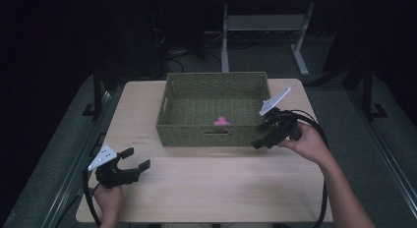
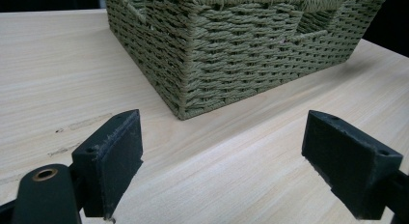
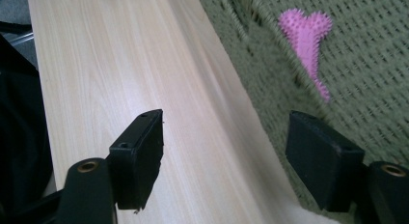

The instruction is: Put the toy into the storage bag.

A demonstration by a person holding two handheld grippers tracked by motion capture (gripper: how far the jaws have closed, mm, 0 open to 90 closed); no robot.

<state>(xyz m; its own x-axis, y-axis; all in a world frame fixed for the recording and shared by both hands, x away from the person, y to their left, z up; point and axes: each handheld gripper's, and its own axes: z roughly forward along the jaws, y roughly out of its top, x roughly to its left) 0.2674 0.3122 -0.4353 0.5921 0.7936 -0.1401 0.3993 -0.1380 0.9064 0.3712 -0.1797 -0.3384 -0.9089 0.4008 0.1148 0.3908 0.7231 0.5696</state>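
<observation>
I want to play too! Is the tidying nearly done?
Looks nearly done: the pink toy already lies in the basket. Both tongs, left and right, are open and hold nothing. I see nothing else on the table to pick up.

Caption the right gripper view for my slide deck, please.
Open right gripper over the wooden table, beside a green woven basket holding a pink spiky toy.
</observation>
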